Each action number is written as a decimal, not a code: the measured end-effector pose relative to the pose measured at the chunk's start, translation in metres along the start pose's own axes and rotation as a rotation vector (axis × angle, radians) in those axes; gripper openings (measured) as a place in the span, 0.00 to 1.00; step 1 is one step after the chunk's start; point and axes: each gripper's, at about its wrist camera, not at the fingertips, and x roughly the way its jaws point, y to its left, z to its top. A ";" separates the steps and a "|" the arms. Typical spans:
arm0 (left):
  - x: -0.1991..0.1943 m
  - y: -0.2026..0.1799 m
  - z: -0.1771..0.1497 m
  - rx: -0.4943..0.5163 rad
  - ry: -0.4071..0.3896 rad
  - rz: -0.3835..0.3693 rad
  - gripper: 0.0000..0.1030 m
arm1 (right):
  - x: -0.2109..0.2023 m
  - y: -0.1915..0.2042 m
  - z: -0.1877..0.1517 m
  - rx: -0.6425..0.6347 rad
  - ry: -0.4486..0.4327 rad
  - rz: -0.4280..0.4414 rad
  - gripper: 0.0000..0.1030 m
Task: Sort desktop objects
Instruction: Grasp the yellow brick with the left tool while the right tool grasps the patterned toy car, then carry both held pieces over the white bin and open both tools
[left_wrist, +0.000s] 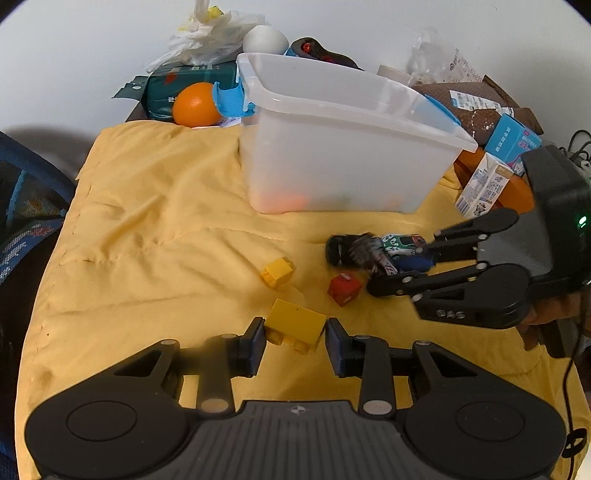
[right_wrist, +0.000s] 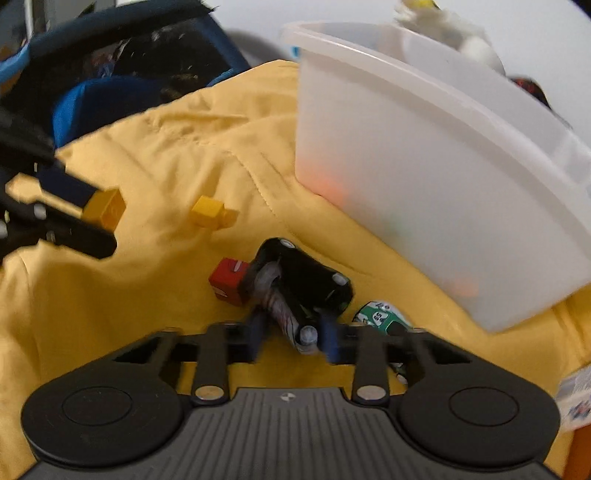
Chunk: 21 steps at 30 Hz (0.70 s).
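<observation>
My left gripper (left_wrist: 295, 338) is shut on a large yellow brick (left_wrist: 295, 325) low over the yellow cloth (left_wrist: 147, 240); it also shows in the right wrist view (right_wrist: 105, 208). A small yellow brick (left_wrist: 277, 272) and a red brick (left_wrist: 344, 289) lie just beyond. My right gripper (right_wrist: 290, 338) has its fingers either side of the rear of a black toy car (right_wrist: 299, 284) with a grey roll on it; contact is blurred. A green-white toy car (right_wrist: 382, 317) lies beside it. The translucent bin (left_wrist: 343, 147) stands behind.
Behind the bin are an orange (left_wrist: 195, 104), a green packet (left_wrist: 173, 85), plastic bags (left_wrist: 210, 37), a white ball (left_wrist: 264, 40) and brown cardboard (left_wrist: 476, 107). A milk carton (left_wrist: 480, 188) and blue box (left_wrist: 511, 138) stand at right. A dark chair (left_wrist: 26, 199) is at left.
</observation>
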 end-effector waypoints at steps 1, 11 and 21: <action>0.001 0.000 0.000 0.001 -0.001 -0.004 0.37 | -0.003 -0.003 -0.001 0.035 0.002 0.022 0.17; 0.010 -0.013 -0.001 0.034 0.020 -0.048 0.37 | -0.029 -0.029 -0.047 0.403 0.050 0.214 0.20; 0.008 -0.022 0.003 0.066 0.021 -0.040 0.37 | -0.023 -0.019 -0.041 0.387 -0.016 0.146 0.18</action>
